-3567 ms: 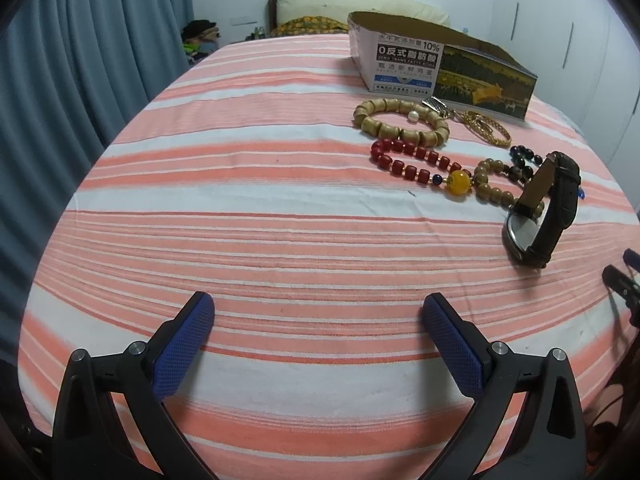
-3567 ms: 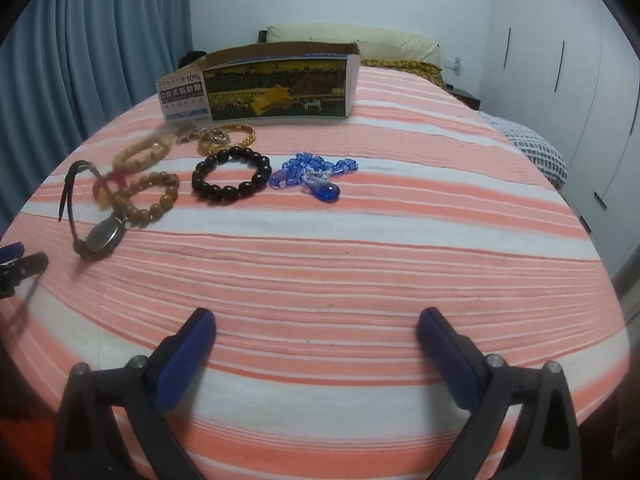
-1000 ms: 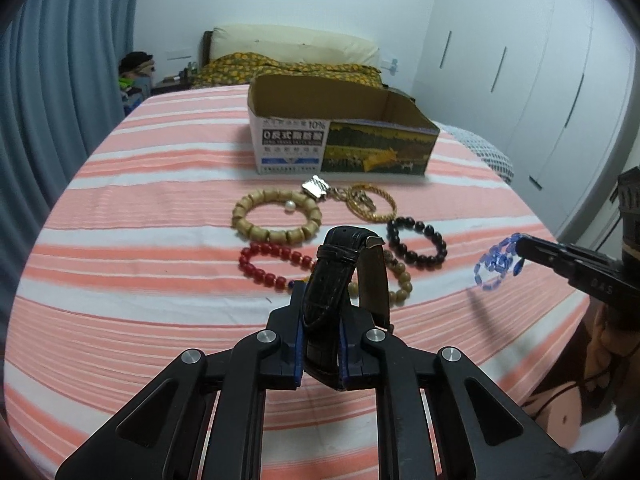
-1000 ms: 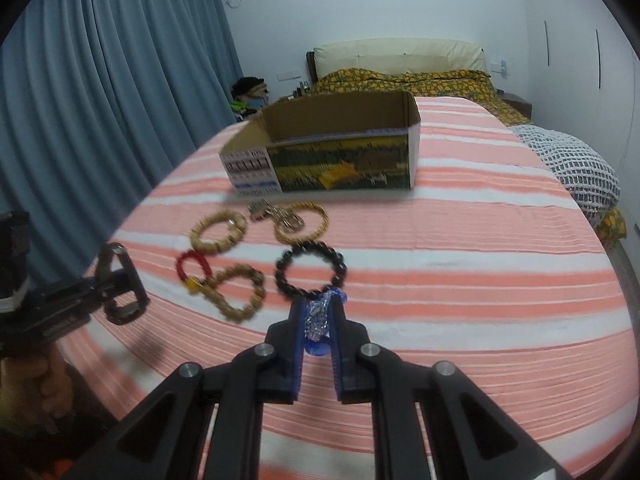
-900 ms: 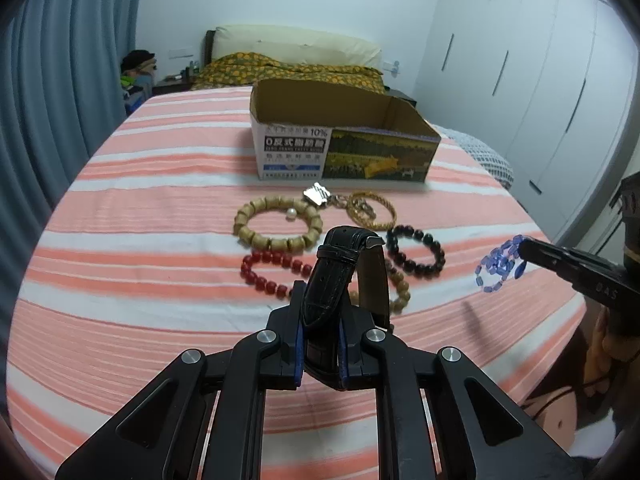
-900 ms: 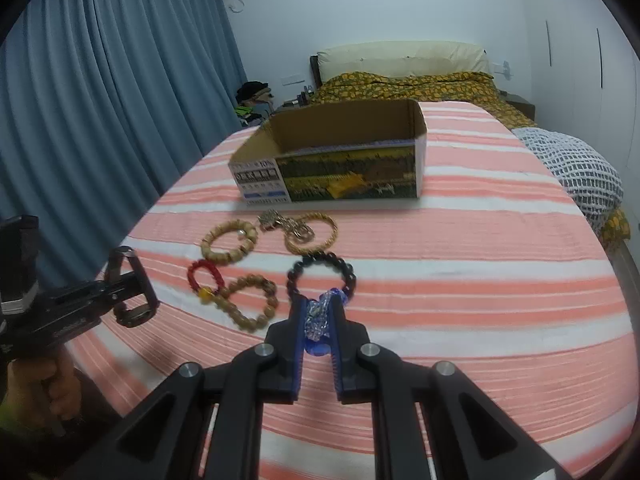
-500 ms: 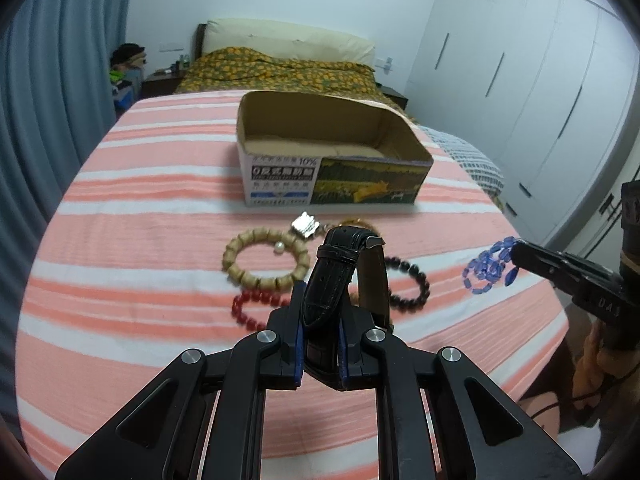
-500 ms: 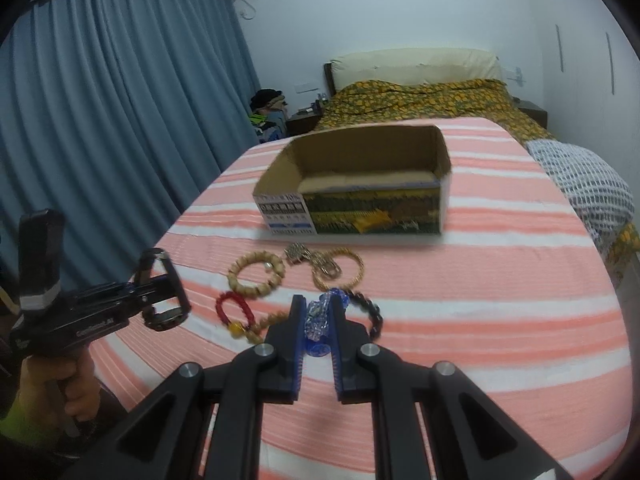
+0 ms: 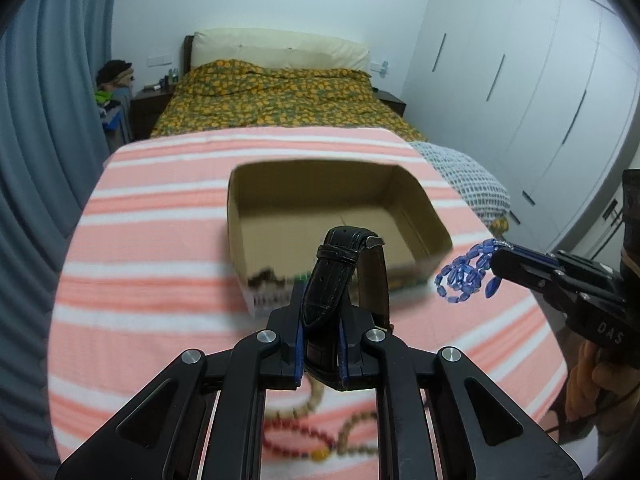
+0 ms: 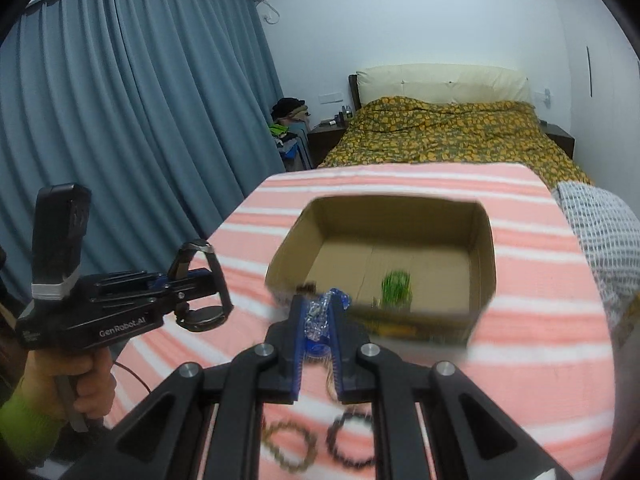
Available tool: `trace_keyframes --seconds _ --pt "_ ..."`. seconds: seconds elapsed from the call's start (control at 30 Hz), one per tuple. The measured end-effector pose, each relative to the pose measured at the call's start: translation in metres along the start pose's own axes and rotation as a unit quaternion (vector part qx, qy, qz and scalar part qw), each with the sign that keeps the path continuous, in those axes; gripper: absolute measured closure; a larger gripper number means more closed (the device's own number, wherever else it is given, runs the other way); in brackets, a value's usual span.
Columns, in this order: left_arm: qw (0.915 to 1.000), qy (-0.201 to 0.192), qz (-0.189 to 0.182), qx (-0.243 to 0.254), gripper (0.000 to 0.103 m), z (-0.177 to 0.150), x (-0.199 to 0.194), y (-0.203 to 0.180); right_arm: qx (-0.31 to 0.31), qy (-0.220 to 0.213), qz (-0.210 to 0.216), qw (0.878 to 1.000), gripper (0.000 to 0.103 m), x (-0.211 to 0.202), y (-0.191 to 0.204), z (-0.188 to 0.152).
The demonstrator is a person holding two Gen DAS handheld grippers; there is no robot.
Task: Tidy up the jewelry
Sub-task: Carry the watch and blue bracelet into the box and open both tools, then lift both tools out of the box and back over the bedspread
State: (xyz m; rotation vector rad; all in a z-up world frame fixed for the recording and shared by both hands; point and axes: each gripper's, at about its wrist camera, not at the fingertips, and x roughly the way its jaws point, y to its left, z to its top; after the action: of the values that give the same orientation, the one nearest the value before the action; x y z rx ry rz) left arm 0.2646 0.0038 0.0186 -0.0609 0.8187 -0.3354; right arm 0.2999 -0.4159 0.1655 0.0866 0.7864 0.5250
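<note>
My left gripper [image 9: 319,320] is shut on a black leather-strap watch [image 9: 340,272], whose strap loops up in front of the open cardboard box [image 9: 280,184]. In the right wrist view the same watch [image 10: 204,280] hangs from that gripper at the left. My right gripper [image 10: 318,332] is shut on a blue bead bracelet [image 10: 318,320], just short of the box's [image 10: 486,264] near wall. The left wrist view shows the blue bracelet [image 9: 464,276] dangling from the right gripper's tip, right of the box. The box's cardboard floor looks bare.
Bead bracelets lie on the striped orange-and-white cloth [image 9: 140,280] below the grippers: a red one [image 9: 288,440], wooden ones [image 10: 288,448] and a black one [image 10: 352,444]. Blue curtains [image 10: 120,120] hang at the left. A bed with a yellow-patterned cover [image 9: 272,96] and white wardrobes [image 9: 520,80] lie beyond.
Both grippers have risen and moved forward toward the box with their loads. The box now looms large and I look down into it; the bracelets on the cloth have slid to the bottom edge.
</note>
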Motion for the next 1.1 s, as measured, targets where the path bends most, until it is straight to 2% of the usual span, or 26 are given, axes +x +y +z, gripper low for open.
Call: trace_keyframes --seconds 0.17,0.4,0.67,0.83,0.87,0.9,0.93,0.97,1.0,1.1 --pt "0.9999 0.010 0.004 -0.011 0.092 0.042 0.038 0.006 0.004 0.012 -0.015 1.000 0.092 0.037 -0.016 0.042" --pt "0.9986 0.040 0.016 -0.029 0.092 0.074 0.095 0.011 0.025 0.045 -0.042 0.998 0.092 0.093 -0.054 0.078" --pt "0.9951 0.081 0.027 -0.049 0.092 0.073 0.143 0.015 0.042 0.098 -0.056 0.993 0.092 0.148 -0.082 0.078" --pt "0.9940 0.094 0.032 -0.047 0.090 0.066 0.156 0.016 0.037 0.109 -0.059 0.992 0.090 0.159 -0.086 0.067" --pt "0.9937 0.095 0.036 -0.047 0.085 0.065 0.157 0.017 0.038 0.109 -0.060 0.991 0.087 0.160 -0.086 0.067" --pt "0.9937 0.094 0.038 -0.048 0.080 0.065 0.157 0.018 0.039 0.107 -0.062 0.992 0.071 0.160 -0.085 0.066" --pt "0.9937 0.093 0.038 -0.050 0.058 0.065 0.156 0.019 0.040 0.105 -0.064 0.992 0.050 0.159 -0.085 0.066" --pt "0.9938 0.088 0.043 -0.053 0.038 0.064 0.153 0.020 0.041 0.100 -0.068 0.992 0.046 0.157 -0.085 0.065" --pt "0.9940 0.081 0.050 -0.054 0.026 0.064 0.150 0.021 0.042 0.095 -0.071 0.992 0.045 0.157 -0.086 0.066" --pt "0.9953 0.063 0.059 -0.046 0.021 0.065 0.140 0.020 0.045 0.084 -0.073 0.993 0.045 0.152 -0.086 0.064"
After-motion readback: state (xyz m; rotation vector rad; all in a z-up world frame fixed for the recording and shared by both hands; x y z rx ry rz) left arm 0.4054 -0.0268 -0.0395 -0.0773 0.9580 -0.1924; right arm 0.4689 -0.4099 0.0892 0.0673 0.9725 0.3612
